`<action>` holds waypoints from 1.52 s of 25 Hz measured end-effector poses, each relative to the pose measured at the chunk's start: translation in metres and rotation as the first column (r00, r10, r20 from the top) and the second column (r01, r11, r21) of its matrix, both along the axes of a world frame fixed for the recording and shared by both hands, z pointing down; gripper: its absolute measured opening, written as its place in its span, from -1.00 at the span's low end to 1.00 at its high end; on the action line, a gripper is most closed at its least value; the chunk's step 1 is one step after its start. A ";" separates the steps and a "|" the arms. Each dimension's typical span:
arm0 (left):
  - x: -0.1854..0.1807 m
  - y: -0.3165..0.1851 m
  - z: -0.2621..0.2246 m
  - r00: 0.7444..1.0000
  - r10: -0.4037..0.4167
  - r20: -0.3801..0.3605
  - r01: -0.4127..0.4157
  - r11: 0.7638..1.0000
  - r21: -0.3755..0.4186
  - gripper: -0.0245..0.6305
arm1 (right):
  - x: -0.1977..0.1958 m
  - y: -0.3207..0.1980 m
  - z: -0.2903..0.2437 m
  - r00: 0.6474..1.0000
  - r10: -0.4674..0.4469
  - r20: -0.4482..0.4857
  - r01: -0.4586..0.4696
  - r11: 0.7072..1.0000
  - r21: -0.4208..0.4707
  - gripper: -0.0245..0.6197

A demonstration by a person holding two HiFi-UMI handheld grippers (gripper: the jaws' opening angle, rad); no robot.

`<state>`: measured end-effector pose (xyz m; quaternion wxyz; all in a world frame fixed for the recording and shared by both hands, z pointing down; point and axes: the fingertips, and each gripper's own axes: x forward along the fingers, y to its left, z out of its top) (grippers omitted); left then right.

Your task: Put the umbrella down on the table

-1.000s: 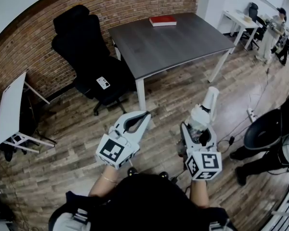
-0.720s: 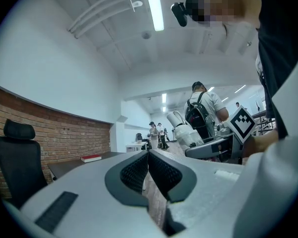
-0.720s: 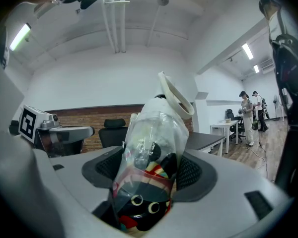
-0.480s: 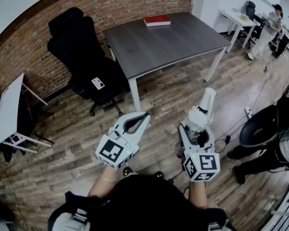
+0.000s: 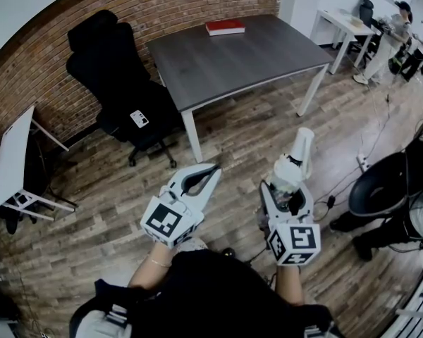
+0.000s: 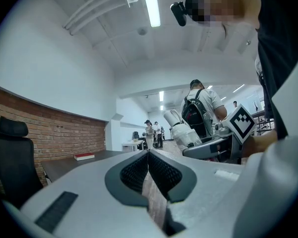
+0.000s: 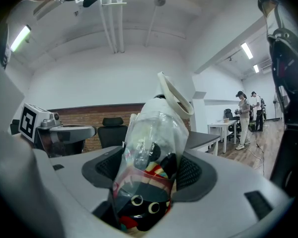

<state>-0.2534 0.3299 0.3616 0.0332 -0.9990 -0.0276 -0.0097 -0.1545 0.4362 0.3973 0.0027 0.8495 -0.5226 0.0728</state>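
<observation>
The folded umbrella [image 5: 297, 159], wrapped in a clear sleeve with a white handle at its far end, stands up out of my right gripper [image 5: 287, 186]. In the right gripper view the umbrella [image 7: 150, 152] fills the space between the pads, its dark patterned fabric low down, and my right gripper [image 7: 151, 166] is shut on it. My left gripper [image 5: 213, 167] hovers beside it over the wooden floor, shut with nothing in it; the jaws meet in the left gripper view [image 6: 148, 156]. The dark grey table [image 5: 268, 55] stands ahead, well beyond both grippers.
A red book [image 5: 225, 27] lies at the table's far edge. A black office chair [image 5: 120, 76] stands left of the table by the brick wall. A white folding table [image 5: 14, 157] is at far left. A person with a black bag [image 5: 391, 189] is at right. People stand by a white desk [image 5: 347, 22].
In the head view the table, chair and book have slid a little to the left. Both grippers keep their places, and the right one still holds the umbrella.
</observation>
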 end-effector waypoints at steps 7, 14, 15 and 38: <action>0.010 -0.005 0.003 1.000 -0.003 -0.003 0.003 1.000 -0.008 -0.91 | 0.006 -0.004 0.004 1.000 -0.005 -0.003 0.005 1.000 -0.020 0.01; 0.047 -0.018 0.000 0.997 0.059 -0.044 -0.059 0.998 -0.005 -0.91 | 0.029 -0.016 0.002 0.999 0.024 -0.025 -0.026 0.998 -0.052 0.01; 0.054 -0.020 0.001 0.996 0.071 -0.049 -0.072 0.997 -0.006 -0.91 | 0.033 -0.019 0.000 0.999 0.030 -0.031 -0.031 0.998 -0.055 0.01; 0.206 -0.145 0.002 0.976 0.202 -0.087 -0.207 0.976 -0.061 -0.91 | 0.163 -0.128 -0.011 0.987 0.153 -0.054 -0.159 0.979 -0.129 0.01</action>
